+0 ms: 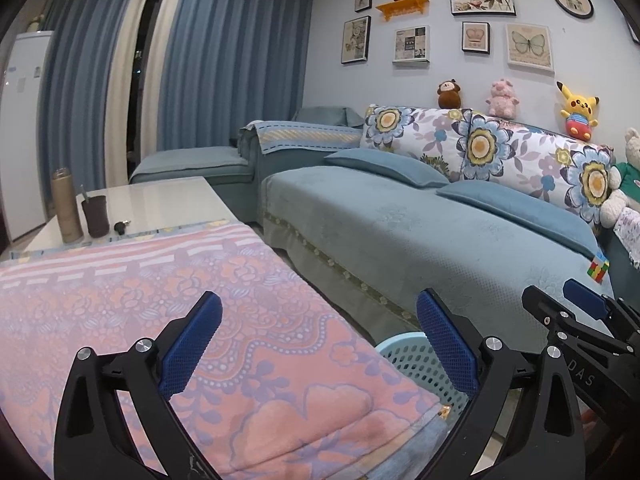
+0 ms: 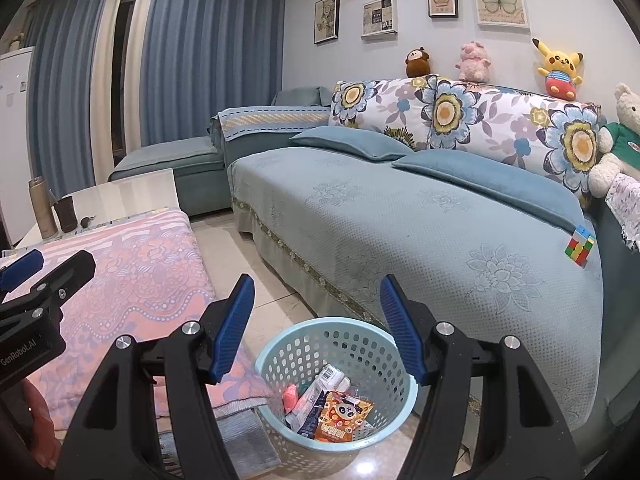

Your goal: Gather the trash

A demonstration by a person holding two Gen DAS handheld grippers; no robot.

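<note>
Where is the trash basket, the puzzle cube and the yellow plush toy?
trash basket [image 2: 280,344]: right wrist view, left rim.
puzzle cube [image 2: 579,249]: right wrist view, front face.
yellow plush toy [image 2: 559,65]: right wrist view, its face.

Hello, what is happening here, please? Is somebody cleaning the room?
A person is collecting trash with a hand-held gripper in each hand. Both the left hand-held gripper and the right hand-held gripper are open and hold nothing. The light blue basket on the floor beside the sofa already contains several wrappers.
</note>
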